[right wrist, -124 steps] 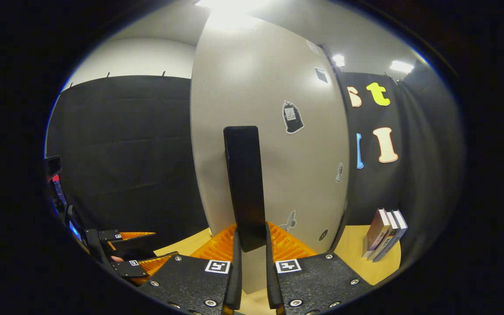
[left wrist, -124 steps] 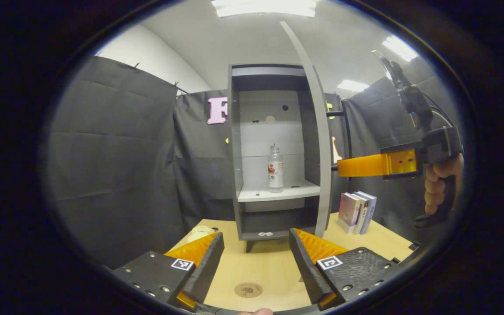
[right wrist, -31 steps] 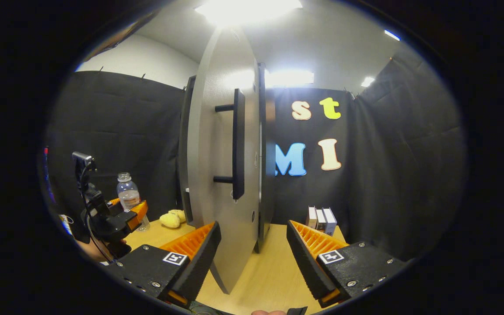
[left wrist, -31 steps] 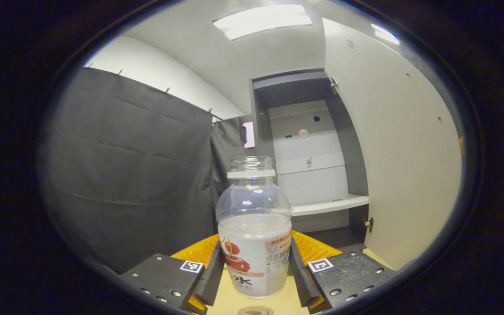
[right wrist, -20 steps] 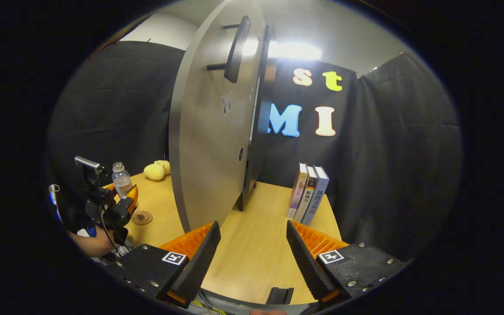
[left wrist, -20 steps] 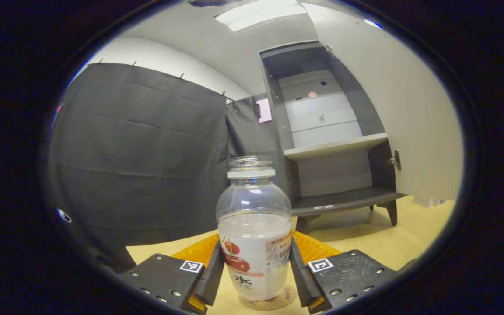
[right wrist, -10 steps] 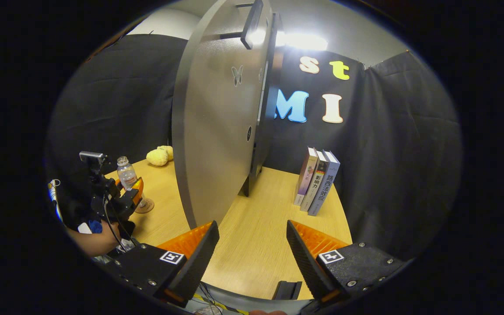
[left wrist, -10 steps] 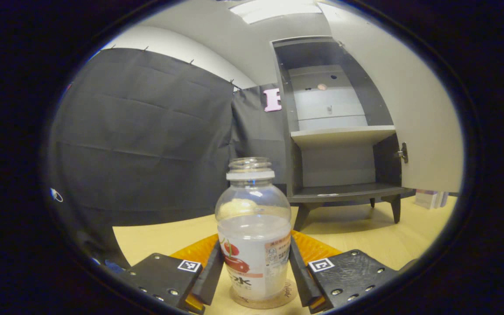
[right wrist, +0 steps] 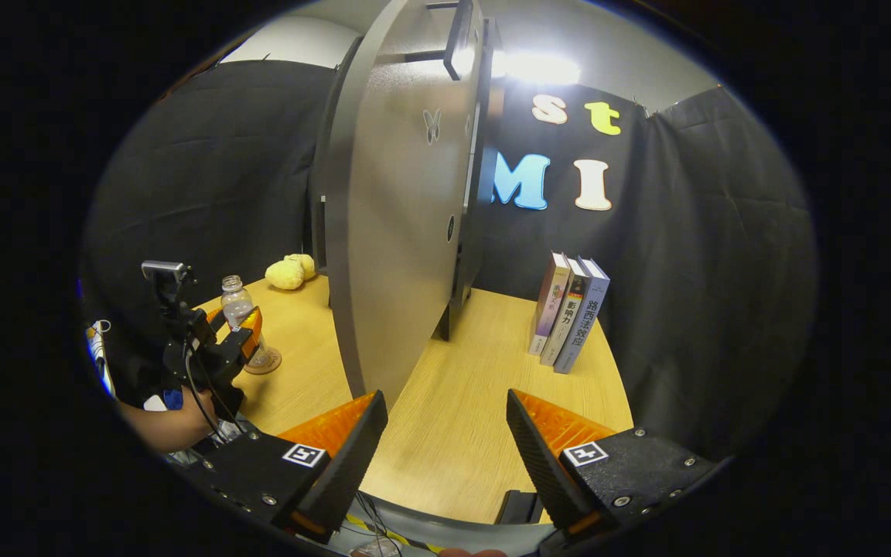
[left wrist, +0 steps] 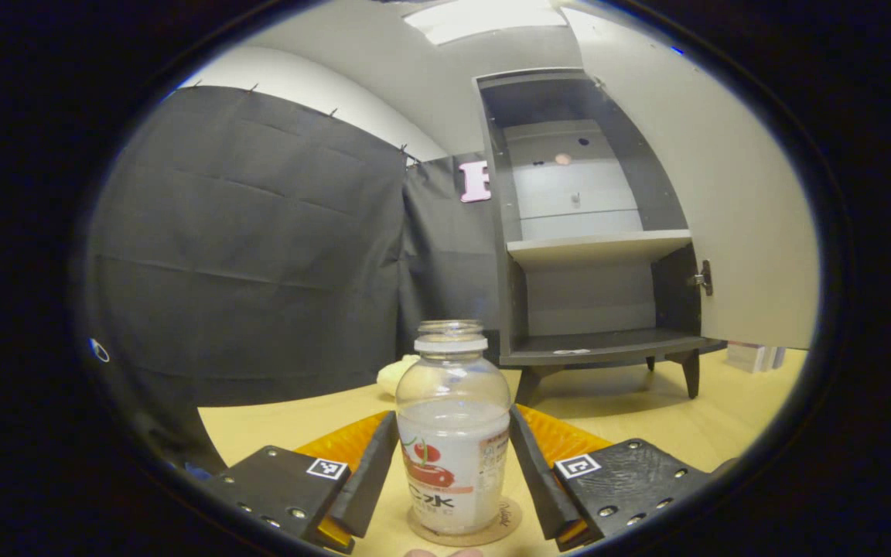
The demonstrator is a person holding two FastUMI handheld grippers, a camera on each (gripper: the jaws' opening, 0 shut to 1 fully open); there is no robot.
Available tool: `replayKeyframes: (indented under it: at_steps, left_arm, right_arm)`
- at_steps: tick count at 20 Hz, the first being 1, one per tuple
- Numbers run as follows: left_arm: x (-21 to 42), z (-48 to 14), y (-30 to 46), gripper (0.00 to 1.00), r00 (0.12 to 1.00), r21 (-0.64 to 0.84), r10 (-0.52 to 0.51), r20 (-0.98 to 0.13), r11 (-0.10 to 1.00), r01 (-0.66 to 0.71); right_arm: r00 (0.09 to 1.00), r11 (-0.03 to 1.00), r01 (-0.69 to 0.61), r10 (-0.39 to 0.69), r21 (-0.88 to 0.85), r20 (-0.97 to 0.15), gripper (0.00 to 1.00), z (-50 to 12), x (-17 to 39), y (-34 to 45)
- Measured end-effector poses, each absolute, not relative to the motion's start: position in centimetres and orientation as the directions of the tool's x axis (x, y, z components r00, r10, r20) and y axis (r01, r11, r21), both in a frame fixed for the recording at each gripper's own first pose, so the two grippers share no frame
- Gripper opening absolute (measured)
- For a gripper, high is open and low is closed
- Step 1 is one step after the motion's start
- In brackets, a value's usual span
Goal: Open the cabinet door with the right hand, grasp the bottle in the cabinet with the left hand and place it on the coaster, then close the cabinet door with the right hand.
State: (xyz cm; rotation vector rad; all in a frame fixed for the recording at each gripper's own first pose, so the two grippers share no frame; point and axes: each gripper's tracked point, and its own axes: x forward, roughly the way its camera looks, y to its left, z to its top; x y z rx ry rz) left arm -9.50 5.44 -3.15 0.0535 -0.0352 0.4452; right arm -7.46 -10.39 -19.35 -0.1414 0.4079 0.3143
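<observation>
Two fingers of our left gripper (left wrist: 453,480) flank the clear plastic bottle with a red-and-white label (left wrist: 453,441), slightly parted; whether they touch it we cannot tell. It stands upright on the round brown coaster (left wrist: 506,520). Our right gripper (right wrist: 445,456) hangs wide open, holding nothing, before the grey cabinet door (right wrist: 399,232), which stands open.

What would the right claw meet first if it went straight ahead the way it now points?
Probably the open cabinet door: its lower edge hangs just ahead of the open right claw, slightly to the left. Depth is unclear, so it might instead slip past over the table.
</observation>
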Motion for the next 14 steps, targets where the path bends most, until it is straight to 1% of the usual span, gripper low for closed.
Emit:
replayKeyframes:
  at_steps: [2,10,11,12,14]
  left_arm:
    - [-10.1,-2.8,5.6,0.82,0.902,0.053,0.430,0.038,0.901,-0.431]
    - [-9.9,2.2,4.6,0.82,0.927,0.078,0.362,0.097,0.926,-0.370]
    - [-9.9,3.1,4.6,0.84,0.928,0.086,0.357,0.106,0.926,-0.366]
    - [-9.9,4.0,4.5,0.82,0.931,0.088,0.347,0.116,0.930,-0.358]
    - [-9.7,6.1,4.1,0.82,0.936,0.085,0.324,0.138,0.938,-0.337]
  right_arm:
    - [0.874,0.945,-0.320,0.266,-0.069,-0.407,0.96,-19.3,-7.6,-10.7]
    - [0.894,0.959,-0.282,0.256,-0.017,-0.368,0.96,-17.8,-8.0,-11.2]
    - [0.899,0.962,-0.274,0.254,-0.006,-0.357,0.96,-17.3,-7.9,-11.3]
    - [0.903,0.963,-0.269,0.255,0.008,-0.346,0.95,-16.9,-7.8,-11.3]
    - [0.912,0.966,-0.258,0.252,0.024,-0.324,0.96,-15.9,-7.5,-11.5]
